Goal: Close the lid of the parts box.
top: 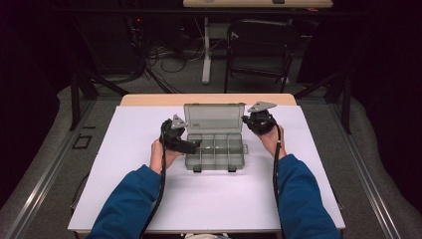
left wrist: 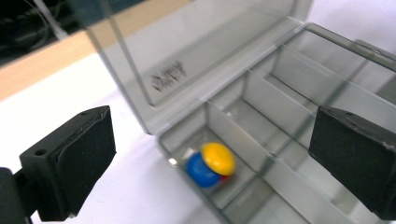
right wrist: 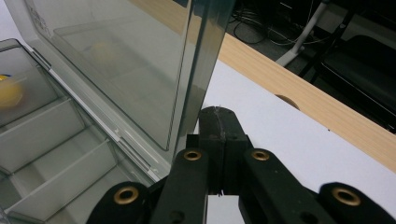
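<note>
We see the small toy (left wrist: 211, 164) lying in the box's (top: 215, 159) end compartment below our open left tongs (left wrist: 210, 154); the closed right tongs (right wrist: 219, 140) rest beside the lid (right wrist: 116, 60).

Red piece (left wrist: 225, 178): mostly hidden beneath the yellow disc (left wrist: 218, 158).
Organizer box (left wrist: 280, 107): cut off at frame's right edge.

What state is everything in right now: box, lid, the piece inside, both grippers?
Organizer box: open, on the table.
Lid: raised upright.
Yellow and blue piece: lying in a corner compartment, free.
Left gripper: jaws wide open, holding nothing.
Right gripper: shut, beside the lid's edge.
</note>
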A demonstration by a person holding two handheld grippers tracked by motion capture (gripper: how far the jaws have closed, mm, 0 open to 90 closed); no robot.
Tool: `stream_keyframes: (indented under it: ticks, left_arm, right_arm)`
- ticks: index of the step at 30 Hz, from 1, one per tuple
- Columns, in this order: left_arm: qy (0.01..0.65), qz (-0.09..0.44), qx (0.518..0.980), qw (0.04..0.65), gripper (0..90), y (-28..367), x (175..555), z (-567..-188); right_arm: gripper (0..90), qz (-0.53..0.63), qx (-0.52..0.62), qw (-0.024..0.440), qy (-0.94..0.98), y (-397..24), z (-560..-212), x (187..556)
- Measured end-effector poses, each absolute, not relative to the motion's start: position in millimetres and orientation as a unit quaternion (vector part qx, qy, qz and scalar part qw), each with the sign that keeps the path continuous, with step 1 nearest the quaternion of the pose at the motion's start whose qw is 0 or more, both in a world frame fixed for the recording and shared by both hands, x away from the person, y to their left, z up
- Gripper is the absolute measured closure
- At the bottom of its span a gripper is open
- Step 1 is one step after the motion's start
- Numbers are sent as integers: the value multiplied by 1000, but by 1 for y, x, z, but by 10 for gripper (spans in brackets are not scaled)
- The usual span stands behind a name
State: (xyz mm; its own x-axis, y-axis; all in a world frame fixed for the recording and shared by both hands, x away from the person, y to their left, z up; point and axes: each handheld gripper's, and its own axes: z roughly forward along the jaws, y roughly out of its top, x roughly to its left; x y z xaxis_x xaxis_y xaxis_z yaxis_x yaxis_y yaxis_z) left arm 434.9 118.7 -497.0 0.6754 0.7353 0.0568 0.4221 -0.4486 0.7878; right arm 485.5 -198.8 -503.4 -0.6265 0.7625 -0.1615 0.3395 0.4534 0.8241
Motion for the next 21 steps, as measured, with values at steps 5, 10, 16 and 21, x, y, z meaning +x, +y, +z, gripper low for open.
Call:
stream_keyframes:
  ticks: [5,10,16,21]
  left_arm:
    - [347,212,827,388,0,125,446,-484]
    - [337,214,830,389,32,128,457,-470]
    - [326,214,833,392,213,128,468,-461]
    - [316,225,835,391,323,124,470,-462]
  right_arm:
    - [900,397,341,267,809,-199,-503,485]
    - [900,396,341,267,810,-199,-503,485]
    - [900,395,341,269,810,-199,-503,485]
    - [900,395,340,271,810,-199,-503,485]
